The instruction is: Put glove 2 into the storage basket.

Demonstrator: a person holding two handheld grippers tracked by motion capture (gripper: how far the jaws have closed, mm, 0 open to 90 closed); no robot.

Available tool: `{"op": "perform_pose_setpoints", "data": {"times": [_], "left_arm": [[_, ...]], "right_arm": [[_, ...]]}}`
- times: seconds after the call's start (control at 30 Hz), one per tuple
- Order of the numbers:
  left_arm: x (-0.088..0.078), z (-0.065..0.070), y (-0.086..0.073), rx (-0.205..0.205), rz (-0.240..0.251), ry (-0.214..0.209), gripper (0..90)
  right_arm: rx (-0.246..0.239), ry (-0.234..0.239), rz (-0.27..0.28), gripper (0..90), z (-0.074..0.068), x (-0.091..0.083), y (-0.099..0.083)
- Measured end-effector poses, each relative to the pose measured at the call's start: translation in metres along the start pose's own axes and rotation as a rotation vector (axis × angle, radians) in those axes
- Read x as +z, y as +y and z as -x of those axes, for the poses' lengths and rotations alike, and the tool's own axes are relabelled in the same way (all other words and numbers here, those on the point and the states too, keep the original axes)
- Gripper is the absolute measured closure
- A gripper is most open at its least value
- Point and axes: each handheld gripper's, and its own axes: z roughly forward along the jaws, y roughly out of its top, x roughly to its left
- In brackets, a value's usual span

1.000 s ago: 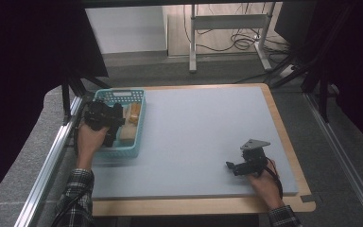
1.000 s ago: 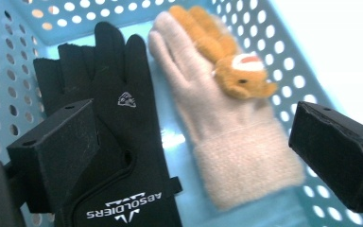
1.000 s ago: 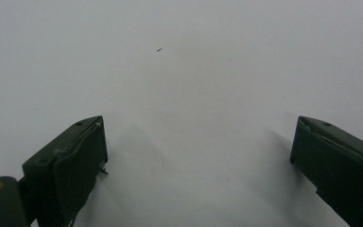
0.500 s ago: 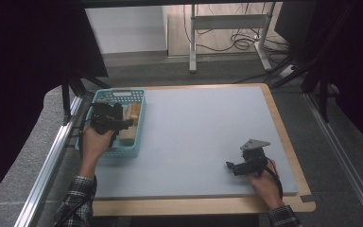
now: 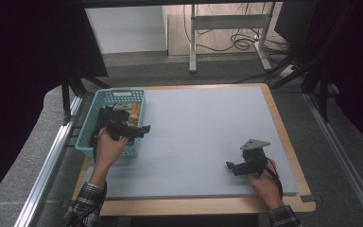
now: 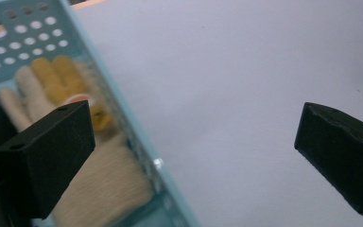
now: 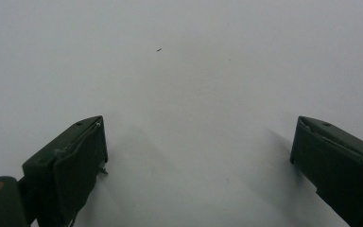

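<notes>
— Over at the left edge of the high view, the left gripper (image 5: 139,130) hangs above the right wall of the teal basket (image 5: 90,124). Is it carrying anything?

— No. Its own camera shows both black jaws spread wide with nothing between them: one sits over the basket's inside, the other over the bare grey mat (image 6: 227,71).

— And the thing it would go for?

— A cream knitted glove (image 6: 92,189) with yellow fingertips, lying in the basket. In the left gripper view it fills the lower left, with the basket wall running diagonally from upper left down to lower centre, between the glove and the mat.

— So which way does the glove lie from the claw?

— Toward the left jaw's side and below it. The gap between the jaws is centred past the wall, over the mat, so I judge the gripper would have to shift back across the rim, toward the left of that frame, before closing.

— Long axis?

— Cuff at the bottom of the frame, fingers pointing to the upper left, roughly parallel to the basket wall. The jaws open across that line, which suits a pinch across the palm.

— What about the other hand?

— The right gripper (image 5: 238,166) rests low at the lower right of the high view, well apart from the basket. Its jaws also stand wide apart over plain mat. The left one is clearly nearer.
</notes>
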Motion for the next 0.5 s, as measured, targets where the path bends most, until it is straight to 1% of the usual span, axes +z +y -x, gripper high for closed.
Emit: {"op": "perform_pose_setpoints", "data": {"times": [0.27, 0.43, 0.5], "left_arm": [[0.009, 0.027, 0.002, 0.062, -0.002, -0.044, 0.0], [0.015, 0.045, 0.001, 0.099, 0.001, -0.081, 0.0], [0.018, 0.052, 0.000, 0.106, 0.002, -0.098, 0.0]], "right_arm": [[0.000, 0.000, 0.000, 4.3, 0.000, 0.000, 0.000], [0.002, 0.000, -0.001, 4.3, 0.000, 0.000, 0.000], [0.000, 0.000, 0.000, 4.3, 0.000, 0.000, 0.000]]}}
